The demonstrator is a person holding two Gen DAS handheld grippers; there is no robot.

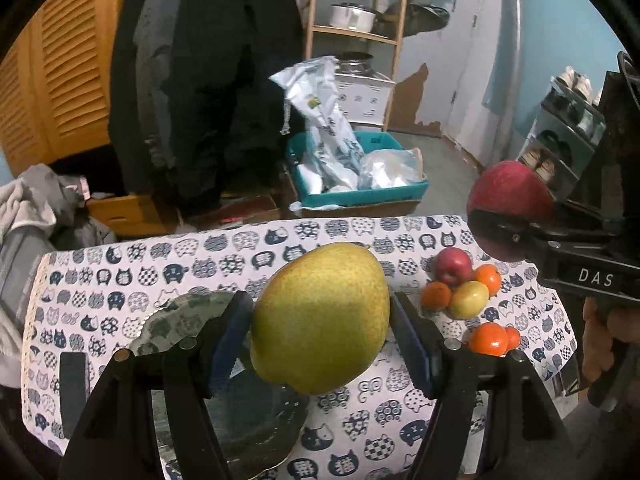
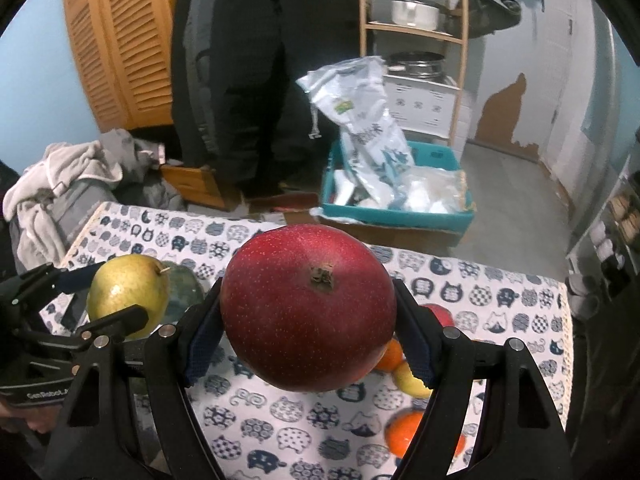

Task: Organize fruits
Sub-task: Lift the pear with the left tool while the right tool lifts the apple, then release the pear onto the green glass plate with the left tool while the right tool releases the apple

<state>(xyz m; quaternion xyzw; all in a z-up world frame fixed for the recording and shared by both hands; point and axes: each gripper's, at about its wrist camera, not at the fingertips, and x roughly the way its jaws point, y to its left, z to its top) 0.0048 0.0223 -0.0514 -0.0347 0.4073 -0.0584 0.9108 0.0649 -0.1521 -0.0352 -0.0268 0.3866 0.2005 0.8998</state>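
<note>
My left jaws (image 1: pixel 320 320) were clamped on a yellow-green pear (image 1: pixel 320 318), its sides pressed between the blue pads and lifted clear above the worktop (image 1: pixel 208 256), which wore a white cloth printed with dark blue cat faces. Beneath the pear lay a glass plate (image 1: pixel 256 420), its rim reaching toward the near left edge. My right jaws (image 2: pixel 308 320) were clamped on a large red apple (image 2: pixel 308 308), stem end facing the camera, also held in the air above the cloth. To the right of the plate sat a small cluster of fruit (image 1: pixel 460 286): a smaller red apple (image 1: pixel 453 266), a yellow-green one and several oranges, touching one another. Beyond the worktop's far edge stood a teal crate (image 1: pixel 360 194) of plastic bags on the floor, and a wooden shelf (image 1: pixel 356 36) holding pots.
</note>
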